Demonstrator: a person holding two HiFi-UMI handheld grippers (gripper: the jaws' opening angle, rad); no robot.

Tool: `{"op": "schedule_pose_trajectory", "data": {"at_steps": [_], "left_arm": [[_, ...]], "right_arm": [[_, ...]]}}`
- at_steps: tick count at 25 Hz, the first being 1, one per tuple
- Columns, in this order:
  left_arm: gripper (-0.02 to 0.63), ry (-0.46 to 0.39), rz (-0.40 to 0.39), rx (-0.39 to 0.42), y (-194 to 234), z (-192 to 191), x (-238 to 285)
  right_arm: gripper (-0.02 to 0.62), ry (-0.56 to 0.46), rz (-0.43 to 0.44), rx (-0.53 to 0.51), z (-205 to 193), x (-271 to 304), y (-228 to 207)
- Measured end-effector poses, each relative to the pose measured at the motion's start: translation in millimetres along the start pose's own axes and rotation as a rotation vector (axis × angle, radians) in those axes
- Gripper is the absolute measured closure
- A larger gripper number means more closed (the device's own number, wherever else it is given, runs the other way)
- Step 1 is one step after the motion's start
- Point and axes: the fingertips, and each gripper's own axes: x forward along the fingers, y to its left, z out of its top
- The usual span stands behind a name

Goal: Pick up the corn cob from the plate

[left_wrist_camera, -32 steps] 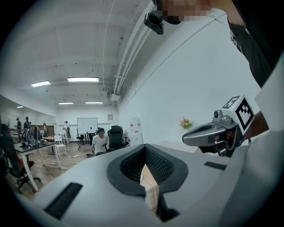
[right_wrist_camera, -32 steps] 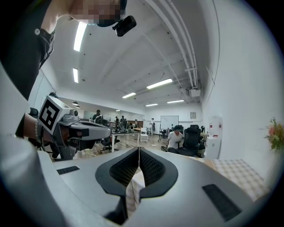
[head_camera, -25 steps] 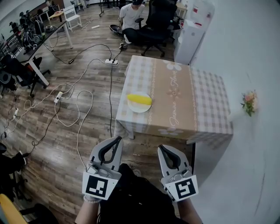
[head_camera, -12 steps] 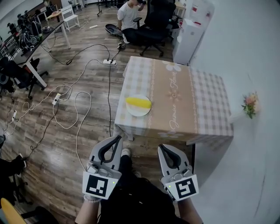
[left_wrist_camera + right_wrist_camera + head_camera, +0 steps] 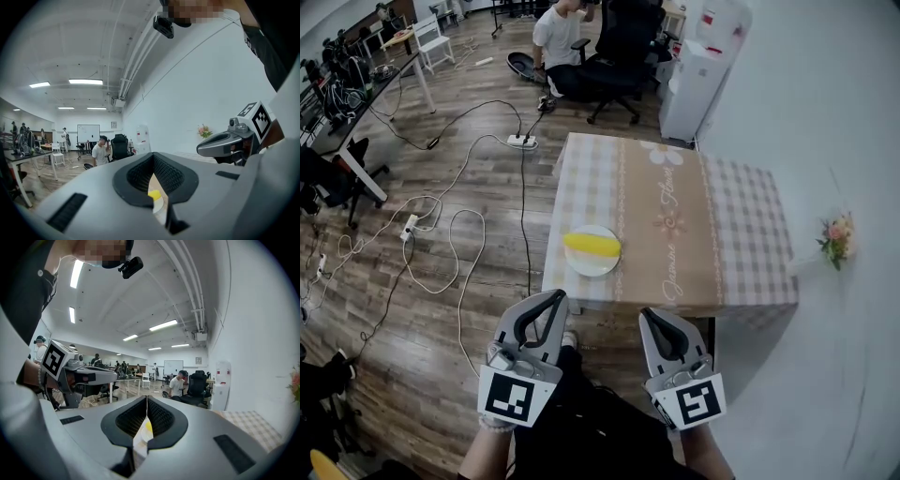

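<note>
A yellow corn cob [image 5: 592,247] lies across a white plate [image 5: 592,263] near the front left edge of the checked table [image 5: 731,225]. Both grippers hang short of the table, over the floor. My left gripper [image 5: 554,300] is shut with nothing in it, its tips just below the table's front edge under the plate. My right gripper [image 5: 649,317] is also shut and empty, to the right of the left one. In the left gripper view the corn cob [image 5: 153,194] shows through the gap of the jaws. In the right gripper view the corn cob [image 5: 148,426] shows the same way.
Cables and a power strip [image 5: 523,142] trail over the wooden floor left of the table. A person [image 5: 555,37] sits by an office chair [image 5: 623,47] behind the table. A white dispenser [image 5: 697,70] and a wall [image 5: 834,141] with flowers [image 5: 836,236] are at the right.
Both grippers have moved forward with me toward the table. The table and plate now lie closer to the gripper tips. The jaws stayed shut.
</note>
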Motion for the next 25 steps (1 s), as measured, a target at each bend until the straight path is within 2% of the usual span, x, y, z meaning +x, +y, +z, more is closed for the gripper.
{"op": "schedule_pose_trajectory", "data": {"at_steps": [9,15,21,25], "left_arm": [[0.592,0.008,-0.076,-0.007,46,-4,60],[0.592,0.005,-0.128,-0.014,77,-5,92],[0.594,-0.008,-0.177,-0.005,103,-6,113],[0.594,-0.004,-0.202,-0.009,115,-10,120]], "right_arm": [[0.552,0.041,-0.044,0.021,0,67,-27],[0.552,0.004,-0.081,0.018,13,111,-41],[0.552,0.092,-0.117,0.015,9,143,-48],[0.554,0.051,-0.105,0.012,18,162,-42]]}}
